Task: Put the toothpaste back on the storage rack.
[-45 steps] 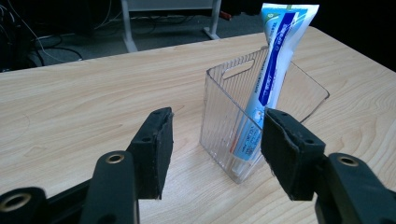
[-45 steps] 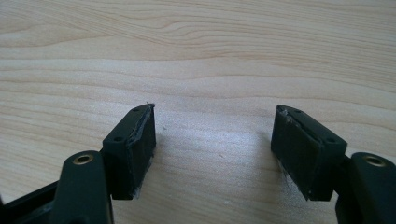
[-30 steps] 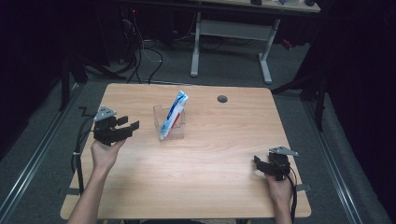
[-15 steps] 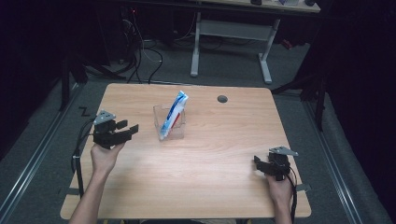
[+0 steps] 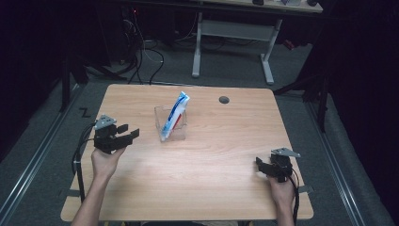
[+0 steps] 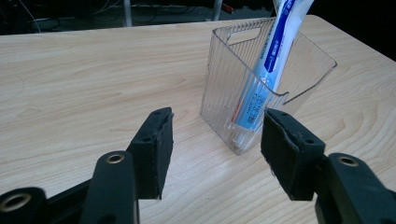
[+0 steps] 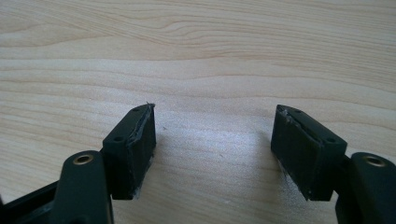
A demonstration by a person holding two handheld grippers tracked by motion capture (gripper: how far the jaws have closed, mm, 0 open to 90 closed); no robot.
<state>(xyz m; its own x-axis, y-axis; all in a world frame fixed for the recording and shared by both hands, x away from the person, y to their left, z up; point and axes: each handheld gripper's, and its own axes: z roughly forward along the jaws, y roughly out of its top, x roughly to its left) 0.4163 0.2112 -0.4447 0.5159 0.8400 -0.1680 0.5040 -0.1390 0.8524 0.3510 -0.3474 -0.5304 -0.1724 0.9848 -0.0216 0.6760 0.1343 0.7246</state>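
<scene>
Facing toothpaste tube (image 6: 273, 60), writing unreadable | left tongs (image 6: 215, 140) wide | right tongs (image 7: 212, 149) wide

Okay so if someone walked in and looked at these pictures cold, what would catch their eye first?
Probably the blue and white tube standing tilted in a clear ribbed holder near the middle of the wooden table. Next, the two black tools: the left hand-held gripper open and aimed at the holder, and the right hand-held gripper open near the table's right edge, nothing between its jaws.

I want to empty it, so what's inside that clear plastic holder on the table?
One blue-and-white toothpaste tube leans inside the clear holder, top sticking out above the rim. Its cap end at the bottom is blurred by the ribbed wall.
</scene>
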